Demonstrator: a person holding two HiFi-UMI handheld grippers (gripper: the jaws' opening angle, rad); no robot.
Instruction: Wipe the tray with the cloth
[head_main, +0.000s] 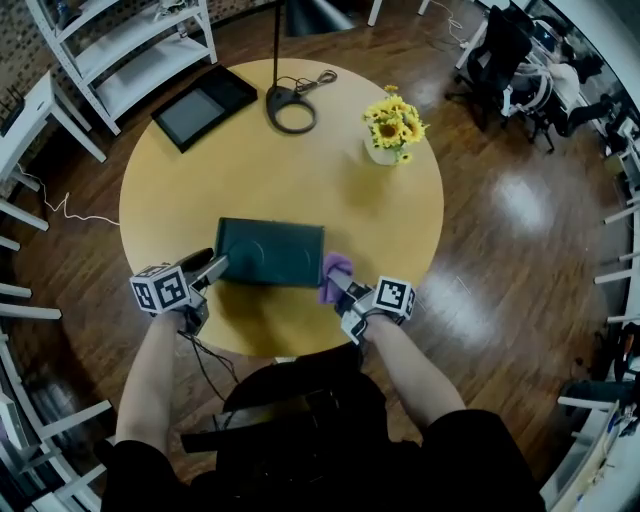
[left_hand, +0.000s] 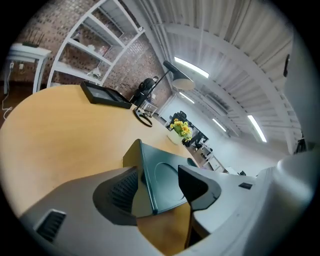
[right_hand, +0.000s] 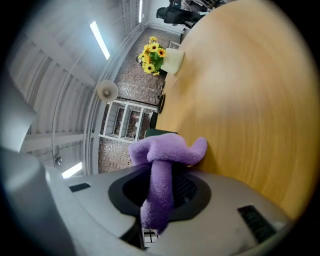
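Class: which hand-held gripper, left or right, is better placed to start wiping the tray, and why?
Right: the right hand-held gripper is shut on the purple cloth at the edge of the tray. The left hand-held gripper straddles a tray corner with no cloth, so it is better suited to steadying.

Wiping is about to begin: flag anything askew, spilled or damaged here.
Nothing spilled or damaged. The tray lies slightly skewed on the table, one corner between the open jaws of the left claw. The cloth is bunched in the right claw.
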